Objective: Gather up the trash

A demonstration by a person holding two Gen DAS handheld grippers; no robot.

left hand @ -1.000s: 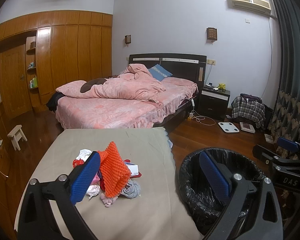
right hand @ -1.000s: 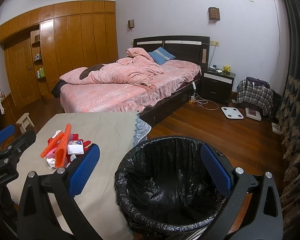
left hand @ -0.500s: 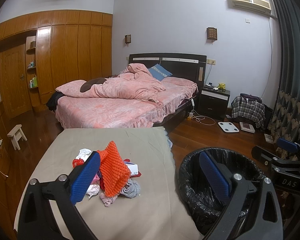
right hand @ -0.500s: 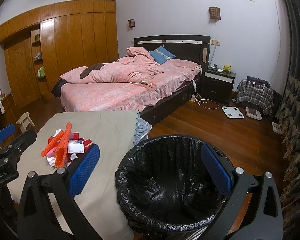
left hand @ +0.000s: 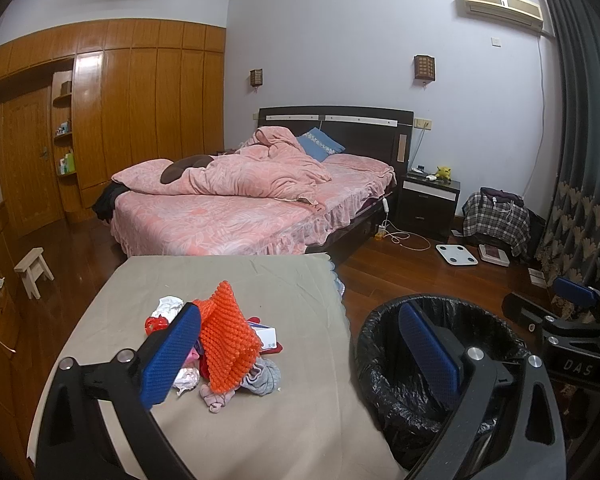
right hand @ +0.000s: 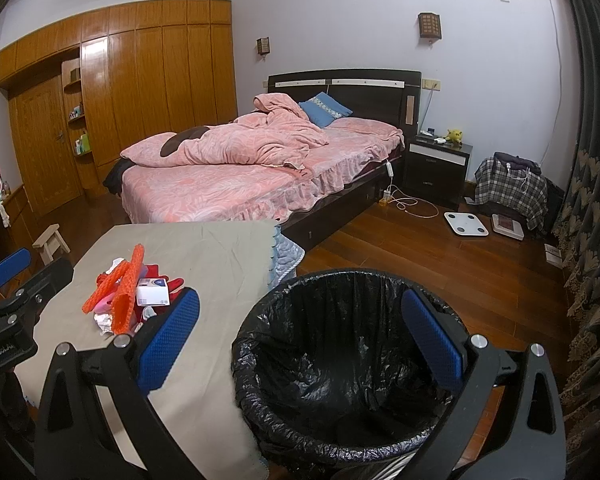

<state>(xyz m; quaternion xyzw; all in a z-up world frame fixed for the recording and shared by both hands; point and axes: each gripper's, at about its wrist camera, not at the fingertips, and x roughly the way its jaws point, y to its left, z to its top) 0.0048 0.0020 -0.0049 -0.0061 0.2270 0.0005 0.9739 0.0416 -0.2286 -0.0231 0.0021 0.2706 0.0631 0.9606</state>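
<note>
I hold both grippers back from the work, each with its jaws spread wide and nothing between them. Starting at the left, my left gripper [left hand: 300, 356] hangs above the near part of the table [left hand: 260, 432], which is covered in a grey cloth. The trash pile [left hand: 216, 352] sits on that cloth just ahead of the left blue pad. On top is an orange foam net [left hand: 224, 344], light, springy and easy to crush, so I judge a pinch across its upper fold will lift it cleanly. Under it lie a crumpled white paper [left hand: 168, 306], a small white carton [right hand: 153, 292] and a grey rag [left hand: 262, 376]; all look light and soft, except the carton, which is stiff and best taken by its edges. The loose scraps may scatter if I drag instead of lifting.

To the right of the table, standing on the floor close against its edge, is the bin [right hand: 340, 360], lined with a black bag and, as far as I can see, empty. My right gripper [right hand: 300, 344] hovers over its mouth.

Compared with a second ago, almost nothing differs: the pile, the bin and both grippers sit where they were, the views shifting only a hair. No piece has been collected yet.
</note>
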